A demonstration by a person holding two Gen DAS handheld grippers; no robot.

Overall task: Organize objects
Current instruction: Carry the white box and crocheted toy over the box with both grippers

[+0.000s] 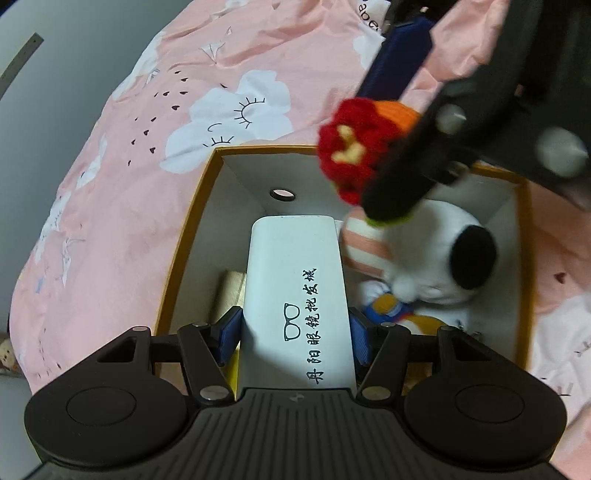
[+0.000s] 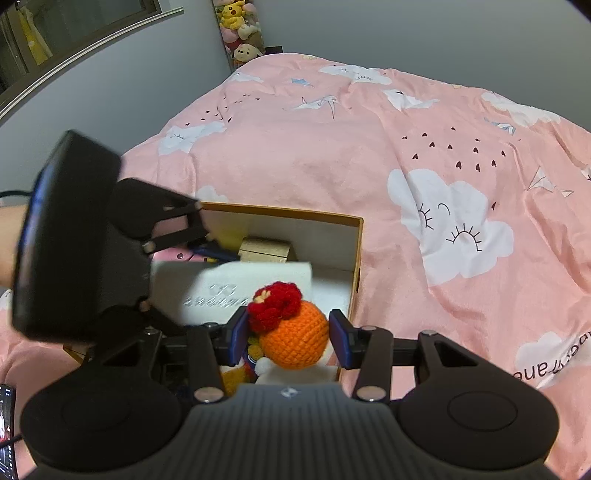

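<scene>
My left gripper point(image 1: 295, 332) is shut on a white glasses case point(image 1: 295, 280) with black printed lettering, its blue pads pressing both long sides. The case hangs tilted down over an open cardboard box point(image 1: 184, 240) with an orange rim. My right gripper point(image 2: 288, 332) is shut on a crochet toy point(image 2: 295, 332), an orange ball topped with a red flower, above the near corner of the box point(image 2: 295, 216). In the left wrist view that toy point(image 1: 351, 147) hovers over a white plush dog point(image 1: 436, 258) lying in the box. The left gripper point(image 2: 184, 284) and case point(image 2: 221, 280) show blurred in the right wrist view.
The box sits on a pink duvet point(image 2: 369, 166) printed with white clouds. A small wooden block point(image 2: 264, 251) and coloured plush parts lie in the box. A grey wall point(image 2: 369, 29) borders the bed, with stacked plush toys point(image 2: 240, 29) in the far corner. A forearm point(image 2: 7, 240) enters at left.
</scene>
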